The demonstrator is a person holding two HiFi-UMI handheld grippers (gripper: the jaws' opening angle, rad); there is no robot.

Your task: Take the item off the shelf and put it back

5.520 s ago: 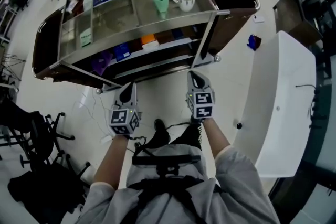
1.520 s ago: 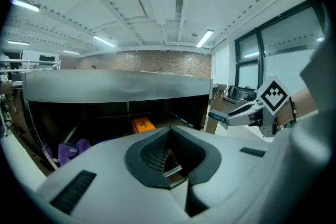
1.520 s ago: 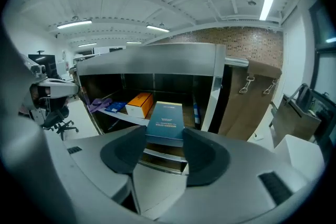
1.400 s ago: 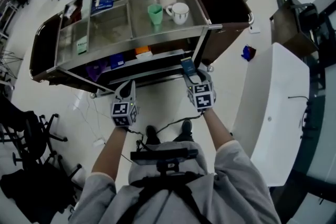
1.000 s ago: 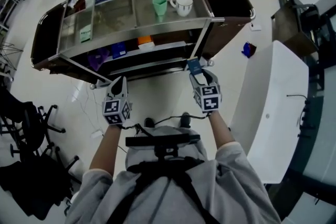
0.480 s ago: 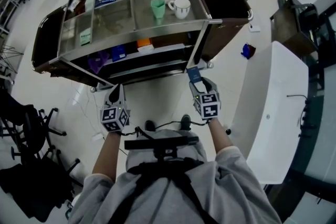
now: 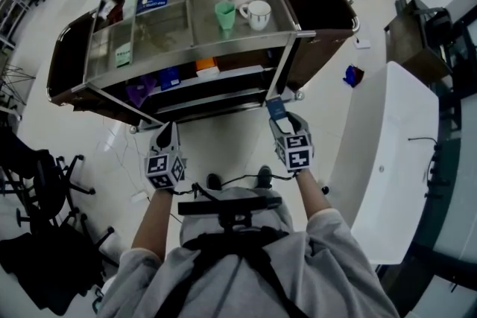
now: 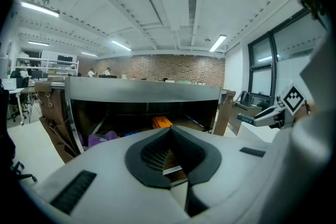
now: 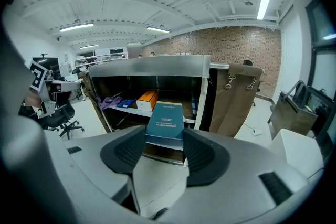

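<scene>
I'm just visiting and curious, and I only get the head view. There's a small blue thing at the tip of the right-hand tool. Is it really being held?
Observer: Yes. In the right gripper view the right gripper is clamped on a teal box, with its dark fingers pressing on both long sides.
Visitor: Is the other tool carrying anything?
Observer: No. The left gripper view shows the left gripper with its tips together and nothing between them.
Visitor: Is there anything written on the box?
Observer: There is white print on its top face, but it is too small to read.
</scene>
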